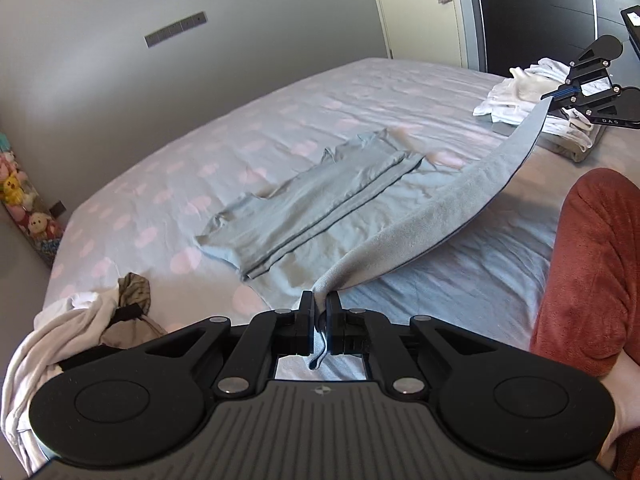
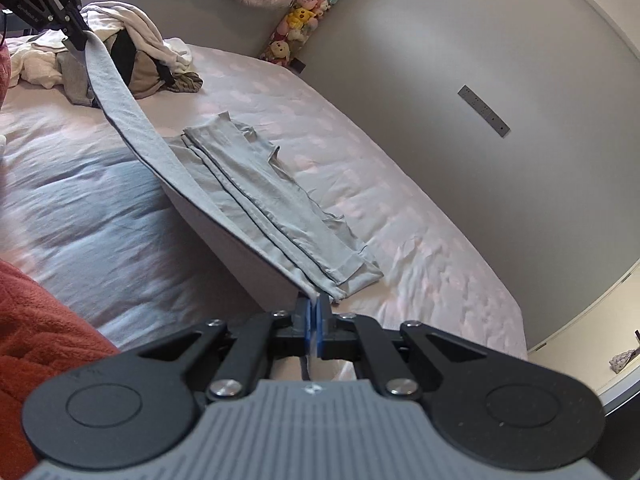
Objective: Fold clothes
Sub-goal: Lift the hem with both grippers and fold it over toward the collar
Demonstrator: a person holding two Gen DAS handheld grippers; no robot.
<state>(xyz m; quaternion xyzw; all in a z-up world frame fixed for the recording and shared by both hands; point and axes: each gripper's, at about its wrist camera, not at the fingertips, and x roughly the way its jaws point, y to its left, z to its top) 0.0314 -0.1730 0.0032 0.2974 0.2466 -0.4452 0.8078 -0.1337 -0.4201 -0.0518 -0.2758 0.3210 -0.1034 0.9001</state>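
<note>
Your left gripper (image 1: 319, 312) is clamped on one corner of the grey garment (image 1: 420, 216), and your right gripper (image 2: 313, 312) is pinched tight on the other; the cloth between the pads hides the contact. You hold that edge lifted and taut above the bed (image 1: 280, 92), the rest lying folded flat. Only the left view shows the folded stack (image 1: 516, 100); the unfolded pile (image 2: 132, 52) is cut off there.

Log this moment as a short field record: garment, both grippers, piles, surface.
garment: grey garment, partly folded on the bed, near edge lifted
left gripper: shut on one corner of the lifted edge
right gripper: shut on the other corner
unfolded pile: near left gripper
folded stack: near right gripper
surface: bed, dotted sheet
</note>
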